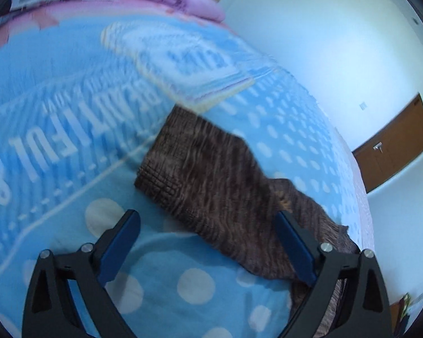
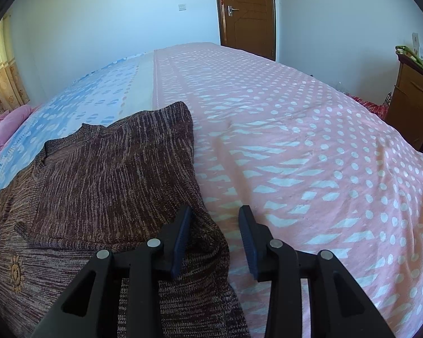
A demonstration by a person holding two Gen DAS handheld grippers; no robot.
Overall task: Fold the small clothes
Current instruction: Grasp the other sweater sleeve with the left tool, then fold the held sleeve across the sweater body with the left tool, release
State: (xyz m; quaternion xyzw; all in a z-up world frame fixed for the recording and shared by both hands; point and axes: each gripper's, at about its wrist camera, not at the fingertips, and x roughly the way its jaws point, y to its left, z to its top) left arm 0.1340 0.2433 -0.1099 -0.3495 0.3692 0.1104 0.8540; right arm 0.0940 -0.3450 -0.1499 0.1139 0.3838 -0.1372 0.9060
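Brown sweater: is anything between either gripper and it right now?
Nothing visible. The brown sweater lies bare on the bed cover. The right gripper stands open at its edge, cloth between the fingers. The left gripper stands wide open over it. The folded blue cloth lies beyond it.

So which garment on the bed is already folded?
The blue-and-white striped top, a neat flat rectangle lying beyond the brown knit sweater, which is only partly folded.
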